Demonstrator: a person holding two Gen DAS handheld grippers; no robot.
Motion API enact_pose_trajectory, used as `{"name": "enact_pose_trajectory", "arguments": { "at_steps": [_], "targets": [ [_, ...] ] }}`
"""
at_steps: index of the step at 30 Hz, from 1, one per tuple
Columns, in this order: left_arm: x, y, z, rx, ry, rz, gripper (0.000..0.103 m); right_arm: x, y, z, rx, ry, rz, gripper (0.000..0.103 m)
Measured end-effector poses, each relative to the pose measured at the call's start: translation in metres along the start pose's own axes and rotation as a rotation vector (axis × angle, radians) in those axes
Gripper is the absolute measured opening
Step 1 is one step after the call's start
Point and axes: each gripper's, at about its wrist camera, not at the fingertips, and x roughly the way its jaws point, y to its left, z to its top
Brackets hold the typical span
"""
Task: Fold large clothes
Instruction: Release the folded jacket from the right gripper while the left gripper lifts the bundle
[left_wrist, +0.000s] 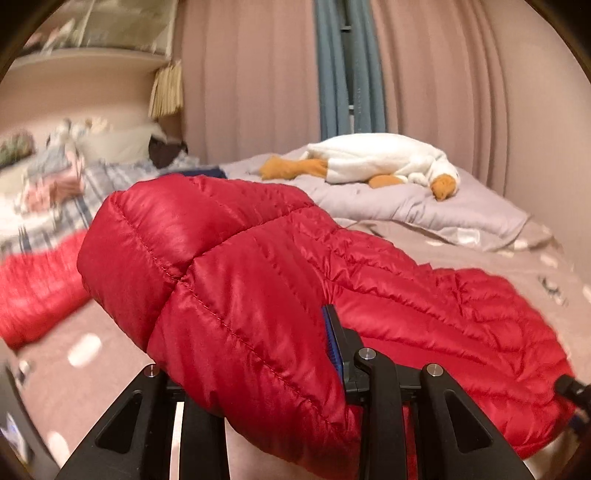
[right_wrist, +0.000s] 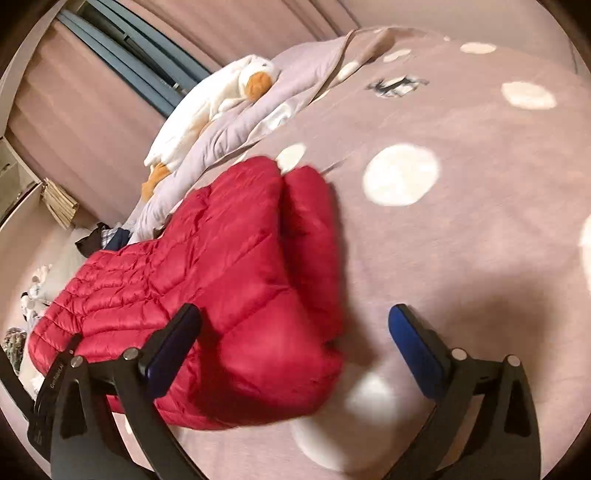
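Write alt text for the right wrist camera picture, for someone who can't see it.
The right gripper stands wide open above a red puffer jacket lying folded on a pinkish bedspread with white dots, pressing on nothing. Behind the jacket a white plush goose rests on a lilac blanket, with pink curtains beyond.

The left wrist view is taken from right behind the left claw (left_wrist: 266, 354), aimed slightly downward across the bed (left_wrist: 461, 258) toward the curtains (left_wrist: 424, 74), with the red puffer jacket (left_wrist: 240, 266) pressed up close to the lens. The right wrist view is tilted hard and pointed more steeply down at the dotted bed cover (right_wrist: 461, 229), seen between the widely spread fingers (right_wrist: 417, 343) of the right claw (right_wrist: 291, 314). Shared by both views: the jacket, the white goose plush (left_wrist: 384, 162) (right_wrist: 207, 110), the grey duvet (left_wrist: 436, 210) and the curtains.
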Motion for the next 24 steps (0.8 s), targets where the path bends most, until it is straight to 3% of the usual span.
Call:
{"name": "enact_pose_trajectory", "arguments": {
  "at_steps": [1, 3, 5, 6, 11, 14, 17, 19, 21, 24],
  "targets": [
    [-0.003, -0.008, -0.004, 0.062, -0.029, 0.030, 0.031, 0.001, -0.002, 0.001, -0.011, 0.021, 0.002, 0.098],
    [-0.013, -0.034, -0.012, 0.237, -0.108, 0.090, 0.031, 0.006, -0.003, -0.013, -0.076, 0.095, -0.020, 0.082],
    [-0.025, -0.059, -0.020, 0.375, -0.184, 0.100, 0.031, 0.008, -0.002, -0.019, -0.116, 0.101, -0.057, 0.081],
    [-0.031, -0.065, -0.021, 0.395, -0.204, 0.079, 0.031, 0.005, -0.006, -0.029, -0.122, 0.094, -0.060, 0.081],
    [-0.056, -0.073, -0.009, 0.278, -0.205, -0.216, 0.031, 0.010, -0.011, -0.017, -0.012, 0.080, -0.008, 0.080],
    [-0.060, -0.073, -0.007, 0.233, -0.163, -0.347, 0.037, -0.008, -0.015, -0.004, 0.020, -0.014, -0.036, 0.083],
    [-0.057, -0.079, -0.008, 0.205, -0.106, -0.411, 0.052, -0.036, -0.008, 0.012, -0.026, -0.160, -0.101, 0.090],
    [-0.056, -0.082, -0.009, 0.180, -0.070, -0.465, 0.076, -0.054, -0.003, 0.019, -0.066, -0.227, -0.130, 0.091],
    [-0.057, -0.086, -0.009, 0.135, -0.027, -0.550, 0.086, -0.073, -0.004, 0.015, -0.108, -0.272, -0.166, 0.091],
    [-0.057, -0.092, -0.012, 0.085, 0.034, -0.674, 0.092, -0.087, -0.001, 0.020, -0.153, -0.310, -0.216, 0.092]
  ]
}}
